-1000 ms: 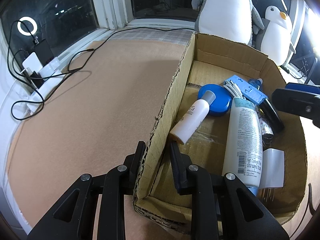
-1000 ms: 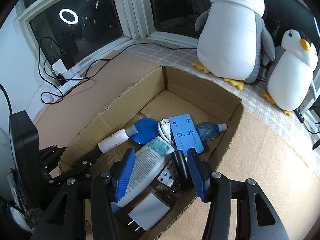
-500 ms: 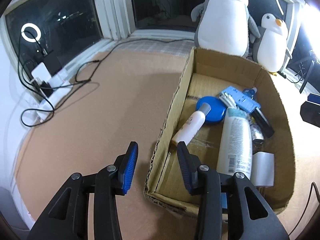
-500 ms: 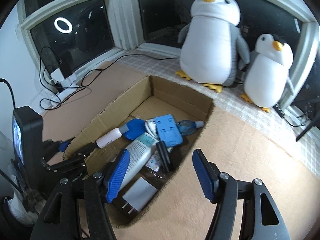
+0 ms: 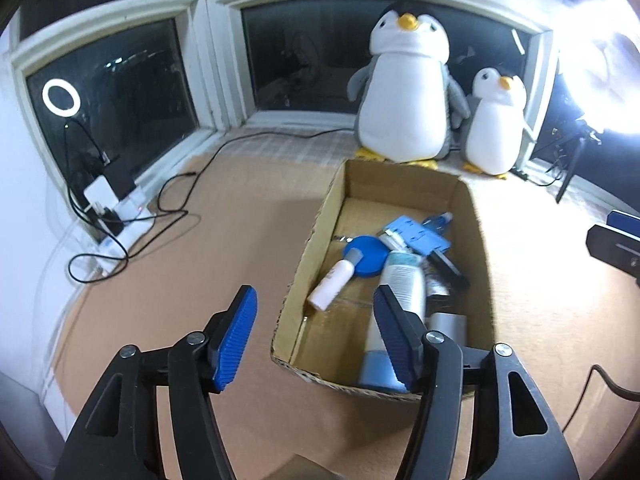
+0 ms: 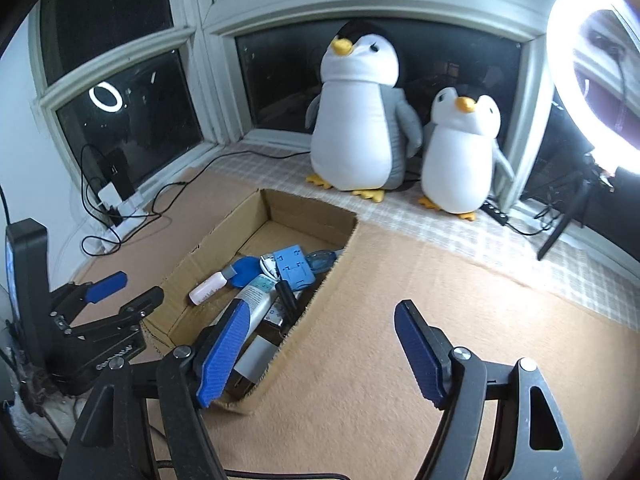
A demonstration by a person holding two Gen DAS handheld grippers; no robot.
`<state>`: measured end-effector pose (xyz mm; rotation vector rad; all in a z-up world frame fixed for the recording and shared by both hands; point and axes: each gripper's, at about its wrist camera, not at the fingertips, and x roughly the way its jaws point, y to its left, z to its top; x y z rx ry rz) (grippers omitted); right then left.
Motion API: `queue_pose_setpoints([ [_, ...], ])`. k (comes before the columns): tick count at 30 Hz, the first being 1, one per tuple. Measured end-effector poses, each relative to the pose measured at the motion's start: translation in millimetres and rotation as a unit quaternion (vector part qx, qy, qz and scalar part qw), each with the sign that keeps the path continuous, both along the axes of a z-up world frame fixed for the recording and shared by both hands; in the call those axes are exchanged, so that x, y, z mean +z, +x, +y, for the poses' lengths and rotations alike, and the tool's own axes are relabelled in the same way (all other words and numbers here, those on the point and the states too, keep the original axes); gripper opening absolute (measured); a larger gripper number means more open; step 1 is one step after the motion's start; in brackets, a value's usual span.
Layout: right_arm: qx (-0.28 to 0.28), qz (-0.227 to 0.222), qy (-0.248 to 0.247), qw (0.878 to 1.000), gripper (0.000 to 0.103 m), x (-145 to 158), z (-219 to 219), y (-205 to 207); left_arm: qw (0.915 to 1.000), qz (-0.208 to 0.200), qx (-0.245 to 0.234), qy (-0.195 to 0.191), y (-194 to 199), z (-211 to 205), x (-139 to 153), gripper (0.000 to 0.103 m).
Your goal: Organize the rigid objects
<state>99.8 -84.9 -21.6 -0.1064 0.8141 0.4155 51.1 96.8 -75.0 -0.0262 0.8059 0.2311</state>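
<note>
An open cardboard box sits on the tan mat. Inside lie a small white bottle, a round blue lid, a large white lotion bottle, a blue plastic clip piece, a black stick and a white charger. My left gripper is open and empty, above the box's near left corner. My right gripper is open and empty, above the box's right wall and the mat.
Two plush penguins, a large one and a small one, stand on the window sill behind the box. A power strip with cables lies at the left. A ring light shines at the right.
Both grippers have opened wide and pulled up and back from the box. The left one let go of the box's left wall. The box and its contents look smaller.
</note>
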Motion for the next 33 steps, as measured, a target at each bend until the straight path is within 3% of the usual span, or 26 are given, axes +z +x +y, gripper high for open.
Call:
queue_pose_setpoints([
  [11, -0.024, -0.029, 0.005, 0.999, 0.084, 17, -16, -33, 0.9996, -0.020, -0.022, 0.000, -26, -20, 31, 0.071],
  [19, -0.038, -0.035, 0.012, 0.999, 0.085, 23, -25, -45, 0.9990, -0.032, -0.033, 0.001, -37, -28, 43, 0.076],
  [33, -0.042, -0.046, 0.011, 0.998, 0.086, 27, -30, -56, 0.9986, -0.037, -0.037, -0.002, -44, -32, 48, 0.076],
])
